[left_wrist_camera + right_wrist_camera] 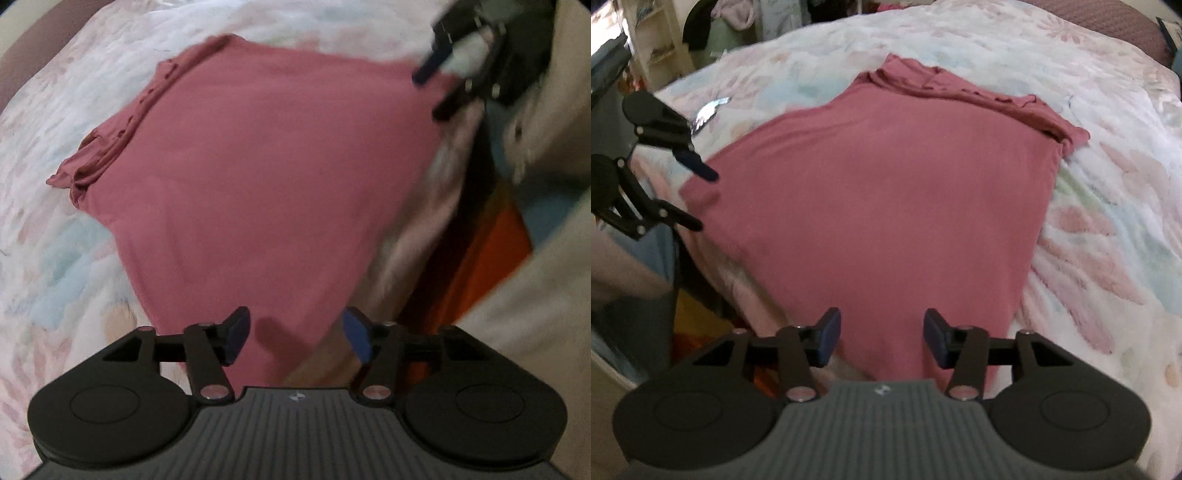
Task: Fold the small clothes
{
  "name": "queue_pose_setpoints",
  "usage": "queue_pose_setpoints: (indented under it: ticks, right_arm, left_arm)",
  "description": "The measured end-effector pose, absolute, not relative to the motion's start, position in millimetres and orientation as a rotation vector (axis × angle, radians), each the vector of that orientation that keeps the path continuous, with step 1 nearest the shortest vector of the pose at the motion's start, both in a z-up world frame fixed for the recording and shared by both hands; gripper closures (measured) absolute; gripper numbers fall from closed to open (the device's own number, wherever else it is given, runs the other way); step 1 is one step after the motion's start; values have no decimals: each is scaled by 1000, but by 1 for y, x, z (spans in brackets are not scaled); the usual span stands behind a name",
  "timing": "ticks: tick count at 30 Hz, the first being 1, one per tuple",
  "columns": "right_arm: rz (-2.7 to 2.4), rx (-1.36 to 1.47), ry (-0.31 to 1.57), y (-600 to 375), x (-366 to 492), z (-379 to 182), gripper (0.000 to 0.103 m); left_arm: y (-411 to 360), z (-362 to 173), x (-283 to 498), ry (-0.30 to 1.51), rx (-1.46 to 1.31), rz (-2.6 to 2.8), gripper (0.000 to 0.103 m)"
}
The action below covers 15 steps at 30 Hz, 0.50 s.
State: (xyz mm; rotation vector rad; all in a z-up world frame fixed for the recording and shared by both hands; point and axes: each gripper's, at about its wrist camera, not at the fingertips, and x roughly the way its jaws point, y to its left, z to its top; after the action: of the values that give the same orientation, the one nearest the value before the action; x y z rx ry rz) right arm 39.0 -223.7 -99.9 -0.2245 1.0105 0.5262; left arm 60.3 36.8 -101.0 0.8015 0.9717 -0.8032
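The shirt (886, 192) is matt, finely ribbed pink knit cloth. The quilt (1108, 206) beneath is soft, puckered floral fabric. Each gripper (882, 339) is matt black plastic with 2 shiny metal pivot pins.

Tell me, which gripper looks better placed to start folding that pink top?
Probably both. The left gripper and right gripper are open, each at a near-edge corner of the pink top, which lies flat on the floral bedspread.
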Motion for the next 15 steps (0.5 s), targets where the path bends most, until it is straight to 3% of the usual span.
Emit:
queue_pose_setpoints:
  ticks: [11, 12, 15]
  right_arm:
    - [564, -543, 1014, -213, 19, -129, 47]
    - [574, -579, 1009, -212, 16, -130, 47]
    - [577, -632, 1002, -214, 12, -134, 51]
  left_arm:
    - [46, -144, 46, 870, 1071, -646, 33]
    - [45, -144, 47, 866, 1072, -645, 34]
    - [45, -142, 48, 871, 1041, -649, 52]
